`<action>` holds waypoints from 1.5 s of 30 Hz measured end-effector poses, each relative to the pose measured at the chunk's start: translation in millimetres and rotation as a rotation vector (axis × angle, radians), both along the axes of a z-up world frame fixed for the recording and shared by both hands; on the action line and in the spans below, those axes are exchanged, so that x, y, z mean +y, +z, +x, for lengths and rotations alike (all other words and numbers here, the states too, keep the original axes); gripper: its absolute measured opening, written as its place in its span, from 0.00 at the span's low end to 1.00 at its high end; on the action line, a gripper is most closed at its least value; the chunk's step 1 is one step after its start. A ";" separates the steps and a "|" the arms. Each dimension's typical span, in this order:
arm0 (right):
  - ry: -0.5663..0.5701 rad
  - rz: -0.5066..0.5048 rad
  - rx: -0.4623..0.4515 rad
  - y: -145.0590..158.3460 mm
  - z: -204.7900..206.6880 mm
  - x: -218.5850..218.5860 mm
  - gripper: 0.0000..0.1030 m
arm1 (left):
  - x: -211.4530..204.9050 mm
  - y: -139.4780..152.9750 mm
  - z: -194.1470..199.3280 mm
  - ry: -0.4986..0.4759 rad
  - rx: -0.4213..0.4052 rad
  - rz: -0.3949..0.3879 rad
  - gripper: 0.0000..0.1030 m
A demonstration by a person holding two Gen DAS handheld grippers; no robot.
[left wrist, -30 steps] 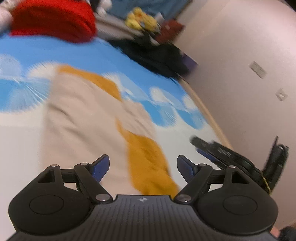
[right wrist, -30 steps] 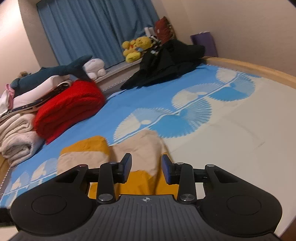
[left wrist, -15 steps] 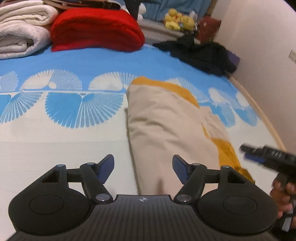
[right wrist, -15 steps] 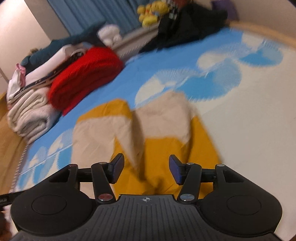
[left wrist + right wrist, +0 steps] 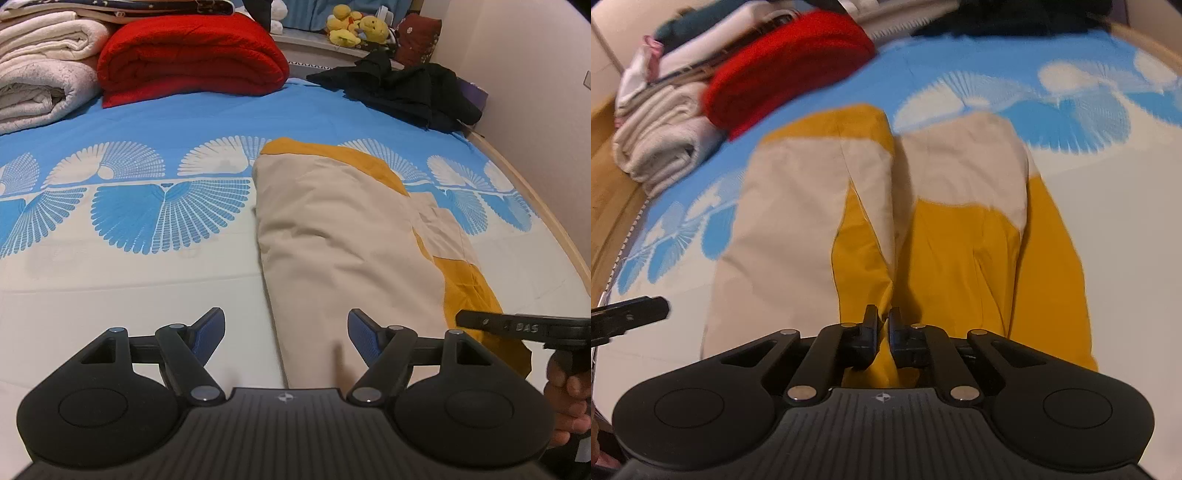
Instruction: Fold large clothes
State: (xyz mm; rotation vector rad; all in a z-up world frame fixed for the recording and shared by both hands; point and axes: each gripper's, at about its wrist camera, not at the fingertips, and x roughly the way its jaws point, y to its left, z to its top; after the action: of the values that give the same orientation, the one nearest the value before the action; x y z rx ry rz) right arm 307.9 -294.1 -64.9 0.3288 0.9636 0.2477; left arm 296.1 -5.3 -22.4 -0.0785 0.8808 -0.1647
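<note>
The beige and mustard garment (image 5: 343, 236) lies partly folded on the bed (image 5: 129, 273), lengthwise from the near edge toward the middle, on the sheet's white and blue fan-patterned part. The left claw (image 5: 286, 332) hangs above the garment's near end with its jaws wide apart; the blue pads (image 5: 364, 334) touch no cloth. The right claw (image 5: 882, 332) has its jaws closing, drawn almost together over the mustard fabric at the near edge; a ridge of that fabric rises between the two tips, though blur prevents confirming that the pads press on it. In the left wrist view a hand (image 5: 569, 398) holding the right claw shows at the lower right. At the bed's far left corner a red blanket (image 5: 192, 55) rests beside rolled white bedding (image 5: 40, 74). A black garment (image 5: 402, 88) lies heaped at the far right corner, with yellow plush toys (image 5: 354, 29) on the ledge beyond.
</note>
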 end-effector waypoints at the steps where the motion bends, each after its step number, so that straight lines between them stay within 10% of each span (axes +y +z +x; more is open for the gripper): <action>1: -0.011 0.021 -0.020 4.5 -0.9 -4.3 0.04 | -0.7 0.5 -0.2 0.001 -0.001 -0.001 0.76; 12: -0.327 0.212 -0.416 74.5 -66.8 -103.8 0.03 | -12.1 5.0 4.2 -0.013 -0.025 -0.091 0.78; 20: -0.340 -0.146 -0.003 10.2 -40.1 -129.1 0.02 | -63.4 -19.7 15.7 -0.135 0.089 -0.211 0.82; 26: -0.270 -0.266 0.144 -29.6 -15.4 -115.8 0.02 | -96.3 -79.0 22.8 -0.242 0.365 -0.057 0.84; 34: -0.266 -0.272 0.185 -38.9 -5.8 -108.9 0.06 | -105.0 -75.8 29.0 -0.372 0.394 -0.049 0.83; 40: -0.320 -0.133 0.180 -36.7 -11.8 -129.4 0.34 | -62.6 -52.3 74.8 -0.116 0.232 -0.355 0.89; 45: -0.319 -0.109 0.209 -43.2 -11.6 -137.0 0.43 | -46.8 -100.3 113.2 0.079 0.314 -0.512 0.96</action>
State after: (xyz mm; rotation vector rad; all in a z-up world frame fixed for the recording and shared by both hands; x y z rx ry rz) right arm 296.3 -431.2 -108.1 0.4077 1.1096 -0.1331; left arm 409.4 -52.1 -122.7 -0.6294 1.1293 -0.3070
